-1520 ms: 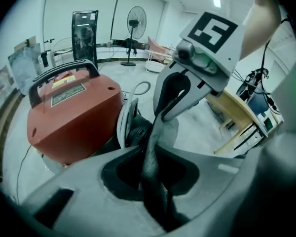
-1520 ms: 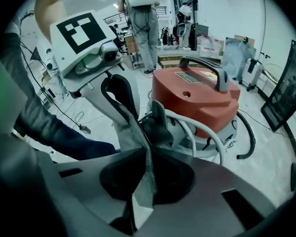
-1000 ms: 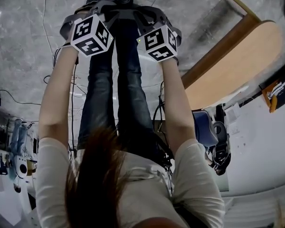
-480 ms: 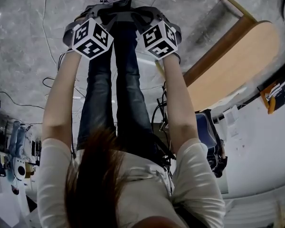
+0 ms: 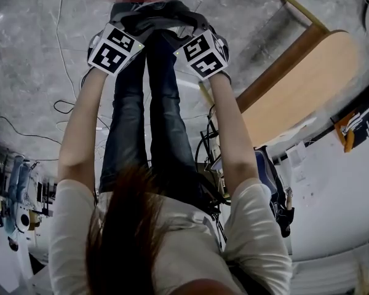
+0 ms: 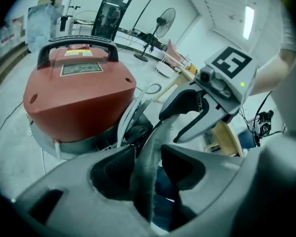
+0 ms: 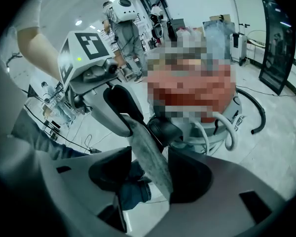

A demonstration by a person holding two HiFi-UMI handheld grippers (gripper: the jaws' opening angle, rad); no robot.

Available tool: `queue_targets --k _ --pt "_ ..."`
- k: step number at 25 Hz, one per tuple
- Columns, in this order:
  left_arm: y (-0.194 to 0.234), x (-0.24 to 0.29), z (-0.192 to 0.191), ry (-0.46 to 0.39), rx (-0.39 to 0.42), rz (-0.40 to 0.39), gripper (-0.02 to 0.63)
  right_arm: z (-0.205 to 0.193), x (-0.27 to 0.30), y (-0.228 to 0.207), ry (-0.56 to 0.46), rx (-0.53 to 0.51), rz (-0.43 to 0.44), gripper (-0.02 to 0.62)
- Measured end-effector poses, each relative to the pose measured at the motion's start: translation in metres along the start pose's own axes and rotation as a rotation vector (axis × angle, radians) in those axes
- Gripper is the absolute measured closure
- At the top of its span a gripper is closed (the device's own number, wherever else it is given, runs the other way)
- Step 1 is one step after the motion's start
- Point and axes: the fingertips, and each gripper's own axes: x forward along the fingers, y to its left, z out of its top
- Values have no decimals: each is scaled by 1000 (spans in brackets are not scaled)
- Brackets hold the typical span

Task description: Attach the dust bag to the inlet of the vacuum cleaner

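The red vacuum cleaner [image 6: 79, 93] with its black handle stands on the floor just beyond both grippers; its black inlet [image 6: 138, 130] faces them. A strip of the grey dust bag [image 6: 155, 142] runs from the inlet area back between the jaws of my left gripper [image 6: 148, 166]. The same bag [image 7: 148, 149] also passes between the jaws of my right gripper [image 7: 150, 174]. Both pairs of jaws have just been opening and now stand open, pads off the fabric. In the head view my left gripper [image 5: 130, 18] and right gripper [image 5: 187, 20] sit side by side at arm's length.
A wooden table [image 5: 301, 85] stands to the right and cables [image 5: 67, 106] trail over the marble floor at the left. The vacuum's pale hose [image 7: 227, 132] curls beside its base, and a black hose [image 7: 259, 117] lies further out. A standing fan [image 6: 163, 21] is far behind.
The left gripper's marker cube has rolled to a new face. Both grippers have shifted slightly upward in the head view, towards the vacuum.
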Motion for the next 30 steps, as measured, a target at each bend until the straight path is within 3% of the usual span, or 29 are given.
queue_targets --k 8,13,20,27,30 --pt "-3 -18 4 -44 -20 83 407 10 -23 -6 -65 15 -81 344" --pt "-6 -37 7 -94 -39 167 416 21 -42 -12 -132 102 -121 348" --pt "-12 -82 47 -198 -39 263 468 55 -88 -20 -275 186 -189 432" --pt "-20 -133 91 -323 -9 371 582 93 -145 -16 -365 149 -257 570" --pt "-26 -160 112 -385 5 412 588 111 -169 -14 -405 138 -281 594"
